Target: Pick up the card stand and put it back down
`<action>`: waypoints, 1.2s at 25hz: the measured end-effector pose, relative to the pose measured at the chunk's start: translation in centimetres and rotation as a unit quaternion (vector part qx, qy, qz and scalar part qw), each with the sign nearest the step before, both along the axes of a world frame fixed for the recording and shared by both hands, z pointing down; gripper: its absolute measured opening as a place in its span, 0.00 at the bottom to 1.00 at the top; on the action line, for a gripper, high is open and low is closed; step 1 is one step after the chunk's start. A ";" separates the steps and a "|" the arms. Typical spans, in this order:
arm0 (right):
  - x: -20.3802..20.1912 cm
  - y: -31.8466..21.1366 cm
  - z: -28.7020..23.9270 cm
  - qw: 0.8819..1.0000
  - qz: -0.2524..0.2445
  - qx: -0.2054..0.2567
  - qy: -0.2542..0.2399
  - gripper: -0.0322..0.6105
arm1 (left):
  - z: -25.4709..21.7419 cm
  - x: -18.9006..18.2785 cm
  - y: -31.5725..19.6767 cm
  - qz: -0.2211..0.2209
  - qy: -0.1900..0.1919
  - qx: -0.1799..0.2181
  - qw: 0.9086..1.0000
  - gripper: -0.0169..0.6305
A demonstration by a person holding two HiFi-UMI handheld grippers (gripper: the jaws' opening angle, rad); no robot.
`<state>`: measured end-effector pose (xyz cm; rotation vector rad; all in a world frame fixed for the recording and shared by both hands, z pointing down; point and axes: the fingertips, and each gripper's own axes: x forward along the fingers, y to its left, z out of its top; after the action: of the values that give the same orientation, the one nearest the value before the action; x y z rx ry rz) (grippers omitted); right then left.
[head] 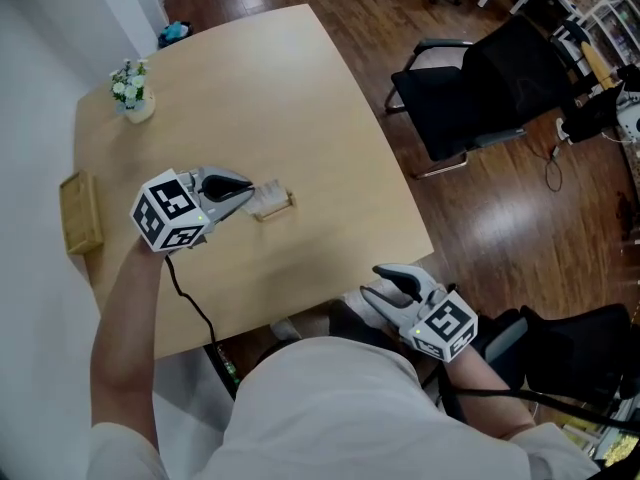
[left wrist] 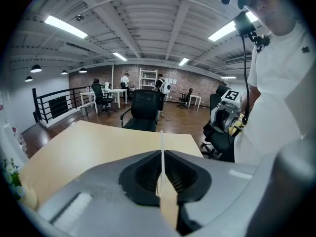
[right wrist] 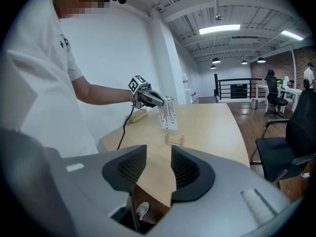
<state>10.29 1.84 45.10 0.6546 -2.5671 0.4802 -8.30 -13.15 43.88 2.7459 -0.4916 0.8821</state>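
My left gripper (head: 246, 190) hangs over the middle of the tan table (head: 330, 148), shut on a thin printed card (right wrist: 168, 113). In the left gripper view the card (left wrist: 161, 154) shows edge-on between the pressed pads. The right gripper view shows the card held a little above a small wooden stand base (right wrist: 174, 139), which lies on the table and is apart from the card. In the head view the base (head: 277, 206) lies just right of the left jaws. My right gripper (head: 385, 286) is open and empty off the table's near edge, over the person's lap.
A small pot of white flowers (head: 130, 93) stands at the table's far left corner. A wooden box (head: 82, 211) lies along the left edge. A black office chair (head: 480, 88) stands on the wood floor to the right.
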 end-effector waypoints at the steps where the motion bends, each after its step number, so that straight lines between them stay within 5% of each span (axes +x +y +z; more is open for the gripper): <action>1: 0.1 -0.1 0.1 1.000 0.002 -0.002 0.001 0.30 | 0.4 0.1 -0.3 0.002 -0.002 -0.002 1.000 0.05; 30: 0.5 -0.9 1.2 0.999 0.019 -0.024 0.008 0.30 | 4.2 0.5 -2.0 -0.002 -0.014 -0.020 1.000 0.05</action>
<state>10.81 0.95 46.33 0.6897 -2.5235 0.5451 -7.75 -15.17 48.07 2.6988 -0.4786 0.9197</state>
